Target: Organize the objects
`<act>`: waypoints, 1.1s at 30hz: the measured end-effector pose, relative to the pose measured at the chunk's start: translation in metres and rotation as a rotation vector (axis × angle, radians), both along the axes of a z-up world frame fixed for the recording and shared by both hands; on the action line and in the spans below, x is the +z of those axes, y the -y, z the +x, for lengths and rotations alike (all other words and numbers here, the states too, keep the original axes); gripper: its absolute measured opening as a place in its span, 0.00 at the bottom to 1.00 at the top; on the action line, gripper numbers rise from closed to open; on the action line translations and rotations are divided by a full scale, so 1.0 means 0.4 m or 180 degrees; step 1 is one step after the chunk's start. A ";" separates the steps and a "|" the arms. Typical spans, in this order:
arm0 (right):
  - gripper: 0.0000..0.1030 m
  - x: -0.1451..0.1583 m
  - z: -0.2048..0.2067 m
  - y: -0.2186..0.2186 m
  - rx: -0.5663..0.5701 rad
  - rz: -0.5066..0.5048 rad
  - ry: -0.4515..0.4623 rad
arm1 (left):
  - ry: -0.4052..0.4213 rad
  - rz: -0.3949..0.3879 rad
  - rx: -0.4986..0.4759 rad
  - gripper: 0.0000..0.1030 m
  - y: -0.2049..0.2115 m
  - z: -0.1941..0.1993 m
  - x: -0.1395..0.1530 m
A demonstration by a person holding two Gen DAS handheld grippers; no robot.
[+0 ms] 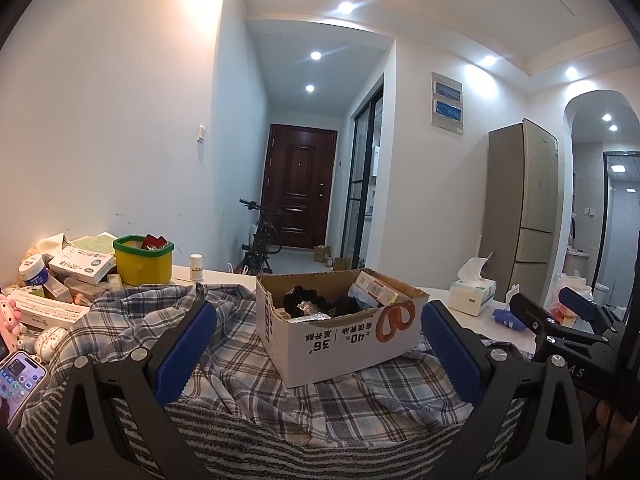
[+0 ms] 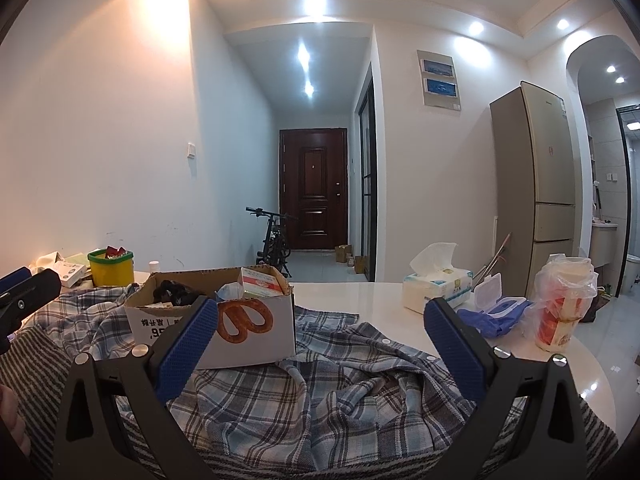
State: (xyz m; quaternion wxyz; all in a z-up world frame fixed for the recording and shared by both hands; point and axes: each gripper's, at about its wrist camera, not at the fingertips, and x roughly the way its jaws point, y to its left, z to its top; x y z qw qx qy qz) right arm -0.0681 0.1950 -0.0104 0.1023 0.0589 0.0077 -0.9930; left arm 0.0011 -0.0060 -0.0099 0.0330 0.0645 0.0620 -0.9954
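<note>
Cardboard box (image 1: pixel 340 328) sits on the plaid shirt (image 1: pixel 240 360); left gripper (image 1: pixel 320 356) and right gripper (image 2: pixel 320 352) hover before it, jaws spread, empty. Only the right view shows the bagged cup (image 2: pixel 560 308).

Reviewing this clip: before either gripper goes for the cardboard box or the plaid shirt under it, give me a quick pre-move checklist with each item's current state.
1. Left hand-held gripper open and holding nothing: ok.
2. Right hand-held gripper open and holding nothing: ok.
3. Cardboard box upright, top open: ok.
4. Plaid shirt free to lift: not ok, the box sits on it.
5. Box contents stay in if it is tilted: cannot tell, a small carton stands above the rim.
6. Bare table right of the box for setting things down: ok, up to the tissue pack.
</note>
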 end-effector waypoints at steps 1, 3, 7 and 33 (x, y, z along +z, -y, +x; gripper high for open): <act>1.00 0.000 0.000 0.000 0.0001 0.0000 0.0006 | -0.0002 0.0000 0.0001 1.00 0.000 0.000 0.000; 1.00 0.000 0.000 0.000 0.0000 -0.0001 0.0008 | -0.0006 0.0000 0.0003 1.00 0.000 0.000 0.000; 1.00 -0.001 0.000 -0.001 -0.0004 -0.0012 0.0008 | -0.0006 0.0004 0.0004 1.00 0.000 0.000 0.000; 1.00 0.000 -0.001 -0.002 -0.0004 -0.0010 0.0005 | 0.0027 0.0016 0.0007 1.00 0.005 -0.001 0.003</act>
